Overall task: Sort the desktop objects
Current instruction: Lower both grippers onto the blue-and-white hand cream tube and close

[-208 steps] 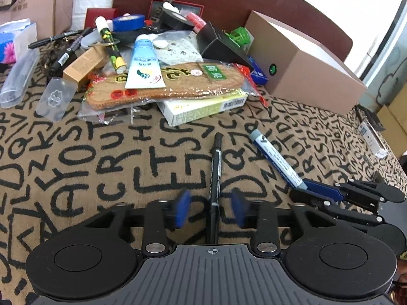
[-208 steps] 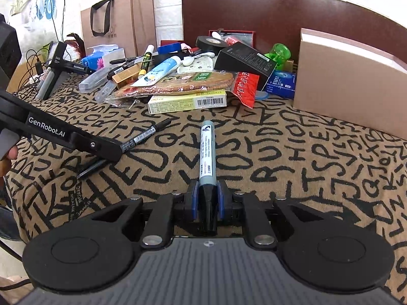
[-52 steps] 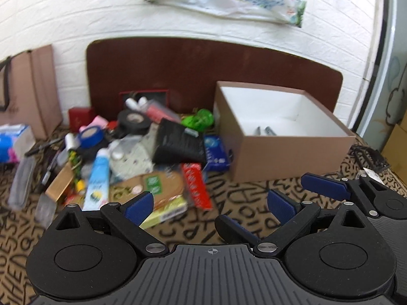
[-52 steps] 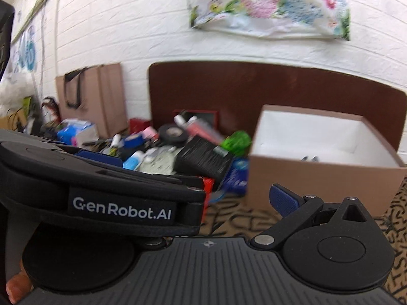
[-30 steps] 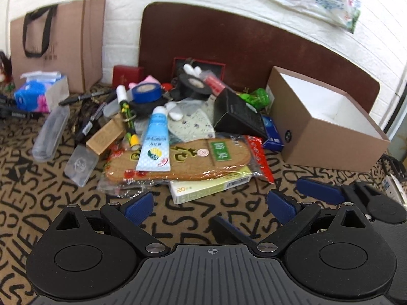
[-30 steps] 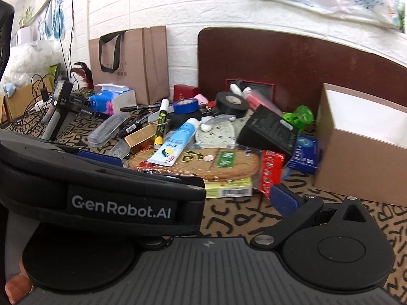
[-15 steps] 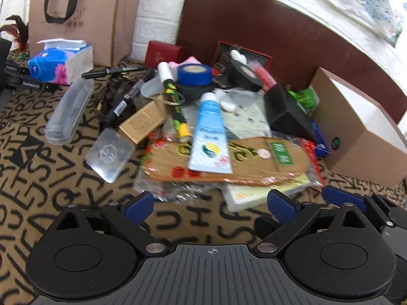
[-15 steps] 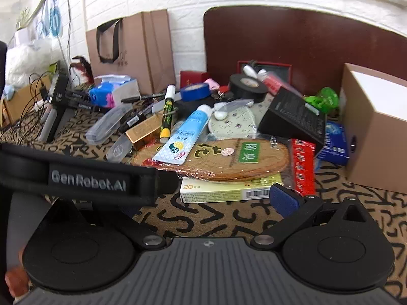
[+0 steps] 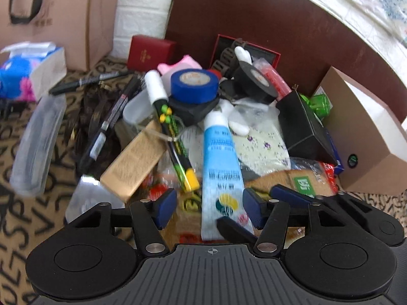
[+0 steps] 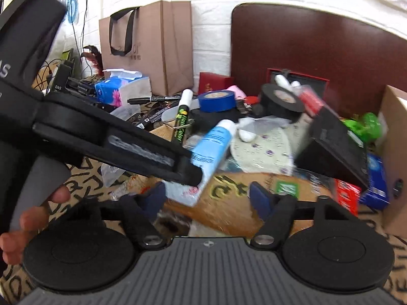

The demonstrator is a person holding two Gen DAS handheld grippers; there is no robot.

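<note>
A tan cloth printed with black letters covers the surface under a white brick wall. At left stand a brown paper bag and a tissue pack. The left gripper is spread wide around a blue-and-white tube lying on the clutter. The right gripper gapes empty over it. A brown headboard backs the open cardboard box at right.

2 tape rolls, 1 blue tube, approx 3 pens, 1 cardboard box, 1 paper bag
</note>
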